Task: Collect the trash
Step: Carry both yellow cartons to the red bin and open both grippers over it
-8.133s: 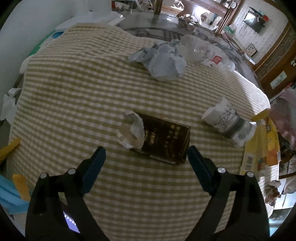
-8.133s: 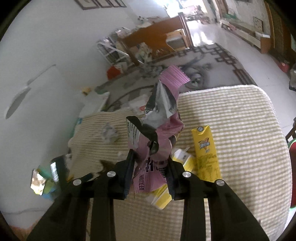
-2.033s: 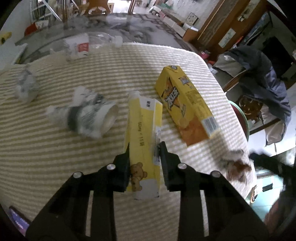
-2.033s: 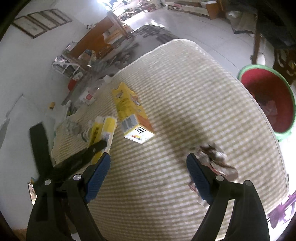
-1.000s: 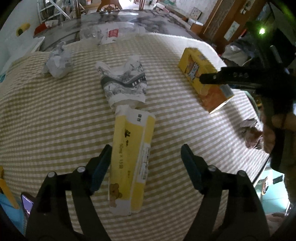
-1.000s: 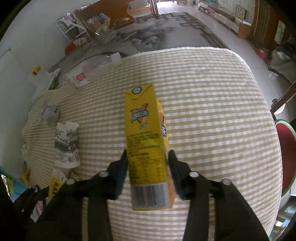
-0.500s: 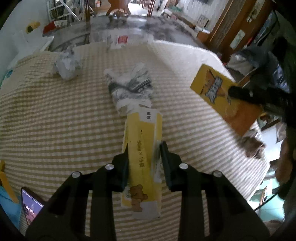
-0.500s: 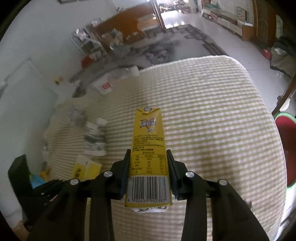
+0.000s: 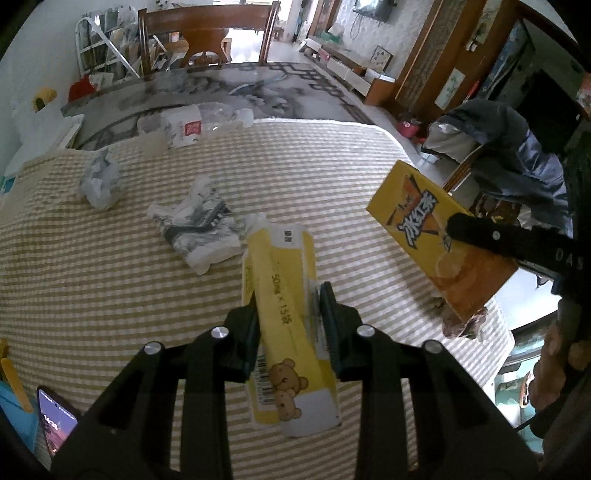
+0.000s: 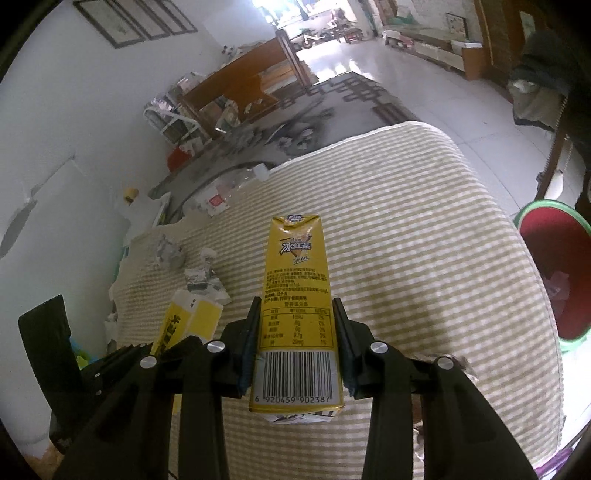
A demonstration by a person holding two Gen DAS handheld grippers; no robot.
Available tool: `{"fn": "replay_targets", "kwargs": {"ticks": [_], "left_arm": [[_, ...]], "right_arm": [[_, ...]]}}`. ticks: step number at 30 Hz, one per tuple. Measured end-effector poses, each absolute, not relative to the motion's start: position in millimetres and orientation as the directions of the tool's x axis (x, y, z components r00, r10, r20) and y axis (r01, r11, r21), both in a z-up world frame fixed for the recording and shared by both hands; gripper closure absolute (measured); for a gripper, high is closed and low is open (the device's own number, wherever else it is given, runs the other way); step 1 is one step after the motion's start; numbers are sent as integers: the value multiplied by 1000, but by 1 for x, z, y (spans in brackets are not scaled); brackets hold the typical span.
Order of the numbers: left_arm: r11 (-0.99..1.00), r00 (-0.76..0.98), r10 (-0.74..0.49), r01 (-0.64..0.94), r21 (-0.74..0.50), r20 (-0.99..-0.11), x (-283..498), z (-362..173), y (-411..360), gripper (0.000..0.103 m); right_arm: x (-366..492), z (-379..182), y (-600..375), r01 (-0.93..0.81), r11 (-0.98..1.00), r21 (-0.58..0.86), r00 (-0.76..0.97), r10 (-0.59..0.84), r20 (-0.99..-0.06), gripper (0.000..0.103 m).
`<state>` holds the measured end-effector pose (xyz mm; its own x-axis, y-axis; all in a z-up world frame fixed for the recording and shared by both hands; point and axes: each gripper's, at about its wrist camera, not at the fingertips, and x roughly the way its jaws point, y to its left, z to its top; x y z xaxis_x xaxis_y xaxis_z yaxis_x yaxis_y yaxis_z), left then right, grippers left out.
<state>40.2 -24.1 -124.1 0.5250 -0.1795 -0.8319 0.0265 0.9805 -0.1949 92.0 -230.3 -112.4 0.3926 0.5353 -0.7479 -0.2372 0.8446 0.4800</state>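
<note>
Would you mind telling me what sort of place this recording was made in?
Most likely a lived-in home's living or dining room: a table under a checked cloth, a wooden chair, framed pictures on the wall and a patterned rug.

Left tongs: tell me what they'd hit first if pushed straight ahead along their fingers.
Probably the checked tablecloth: the left tongs, shut on the yellow bear box, point downward just right of the crumpled paper cup. Depth is unclear.
</note>
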Motion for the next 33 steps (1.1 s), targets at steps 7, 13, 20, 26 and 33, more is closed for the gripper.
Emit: {"fn": "replay_targets", "kwargs": {"ticks": [7, 13, 20, 26, 33], "left_arm": [[980, 544, -181, 32, -195, -819, 43, -114, -44, 74], [981, 555, -178, 31, -194, -813, 51, -108, -65, 74], [979, 571, -176, 13, -206, -802, 63, -98, -86, 74], [978, 589, -170, 3, -208, -790, 73, -89, -107, 74], [978, 600, -168, 0, -209, -782, 87, -84, -131, 74]], "right_arm": [[92, -107, -253, -229, 840, 491, 405, 541, -737, 67], [96, -104, -275, -224, 838, 497, 415, 544, -729, 67], [109, -102, -297, -228, 831, 507, 417, 554, -720, 67], [121, -101, -316, -238, 823, 516, 414, 567, -712, 67], [134, -98, -340, -241, 819, 521, 422, 572, -704, 67]]}}
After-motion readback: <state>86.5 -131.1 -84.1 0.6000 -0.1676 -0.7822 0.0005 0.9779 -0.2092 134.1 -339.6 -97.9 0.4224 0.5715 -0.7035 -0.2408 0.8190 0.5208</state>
